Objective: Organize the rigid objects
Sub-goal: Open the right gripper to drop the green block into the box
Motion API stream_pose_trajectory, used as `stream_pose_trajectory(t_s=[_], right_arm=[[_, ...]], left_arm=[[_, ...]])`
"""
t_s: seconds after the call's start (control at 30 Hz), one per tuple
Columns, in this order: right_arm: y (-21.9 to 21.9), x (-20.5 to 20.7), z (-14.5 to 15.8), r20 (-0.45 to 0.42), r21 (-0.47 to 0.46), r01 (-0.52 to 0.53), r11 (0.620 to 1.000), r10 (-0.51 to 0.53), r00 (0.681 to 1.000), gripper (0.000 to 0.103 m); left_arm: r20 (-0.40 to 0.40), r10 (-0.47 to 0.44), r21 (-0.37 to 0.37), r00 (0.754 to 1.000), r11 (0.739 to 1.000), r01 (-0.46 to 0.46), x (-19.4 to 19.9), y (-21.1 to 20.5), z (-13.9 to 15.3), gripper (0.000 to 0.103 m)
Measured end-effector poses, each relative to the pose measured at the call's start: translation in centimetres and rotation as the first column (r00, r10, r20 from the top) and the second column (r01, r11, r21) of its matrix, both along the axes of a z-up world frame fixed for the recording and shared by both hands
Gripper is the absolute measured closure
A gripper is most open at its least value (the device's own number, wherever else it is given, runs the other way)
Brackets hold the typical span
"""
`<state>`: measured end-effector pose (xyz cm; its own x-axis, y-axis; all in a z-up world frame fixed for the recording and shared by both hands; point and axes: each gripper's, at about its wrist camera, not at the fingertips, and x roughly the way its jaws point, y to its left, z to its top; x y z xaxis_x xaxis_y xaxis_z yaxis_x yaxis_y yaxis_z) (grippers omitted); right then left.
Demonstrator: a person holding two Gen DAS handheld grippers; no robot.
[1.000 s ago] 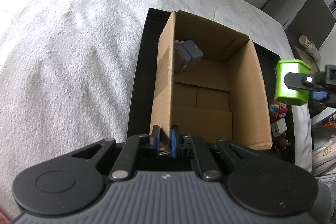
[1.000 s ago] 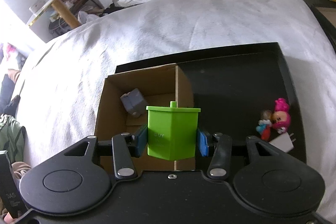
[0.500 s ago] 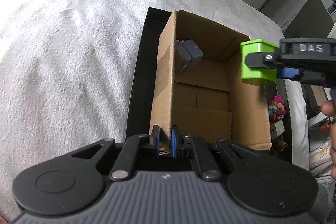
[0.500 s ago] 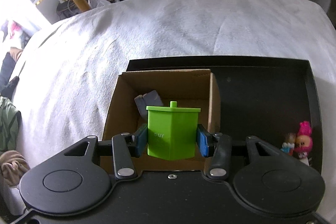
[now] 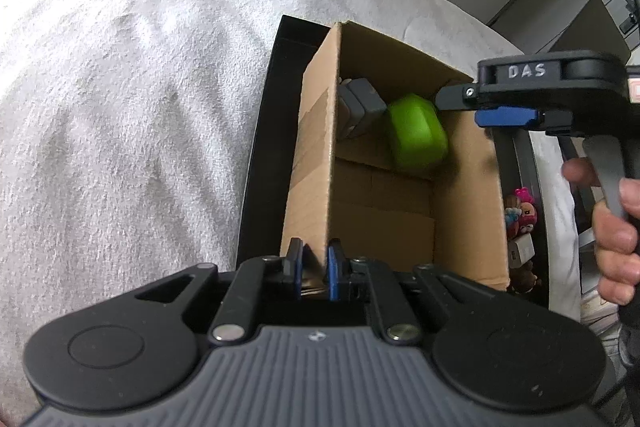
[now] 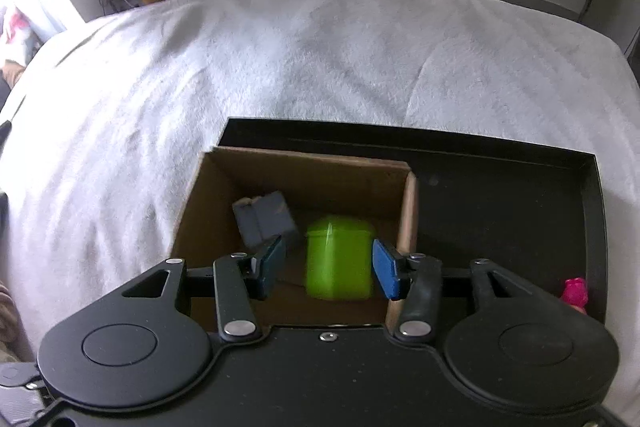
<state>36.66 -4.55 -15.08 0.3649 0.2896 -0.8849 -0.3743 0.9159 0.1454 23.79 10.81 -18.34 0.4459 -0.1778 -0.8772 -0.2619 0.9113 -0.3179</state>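
Green container (image 6: 338, 259) blurred inside cardboard box (image 6: 304, 167), below spread right gripper (image 6: 330, 267) jaws, untouched

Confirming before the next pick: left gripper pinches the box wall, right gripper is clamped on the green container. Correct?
The right gripper is open: its pads stand clear of the green container, which is inside the cardboard box beside the grey block, per the right wrist view. The left gripper does pinch the box wall.
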Motion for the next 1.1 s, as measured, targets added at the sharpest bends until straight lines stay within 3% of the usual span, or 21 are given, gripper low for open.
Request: stream_pose_trajectory(t_s=[0.77,1.1], right_arm=[[-9.6,-2.3,3.3,-0.004,0.079,0.098,0.992,-0.098,0.995,0.047],[-14.8,-3.0,2.4,-0.033,0.085,0.181,0.980,-0.178,0.983,0.045]], left_arm=[[-0.008,0.004,0.033,1.000,0.999,-0.004,0.0,-0.7,0.3,0.092],[-0.007,0.012,0.058,1.000,0.998,-0.011,-0.1,-1.1,0.6,0.092]])
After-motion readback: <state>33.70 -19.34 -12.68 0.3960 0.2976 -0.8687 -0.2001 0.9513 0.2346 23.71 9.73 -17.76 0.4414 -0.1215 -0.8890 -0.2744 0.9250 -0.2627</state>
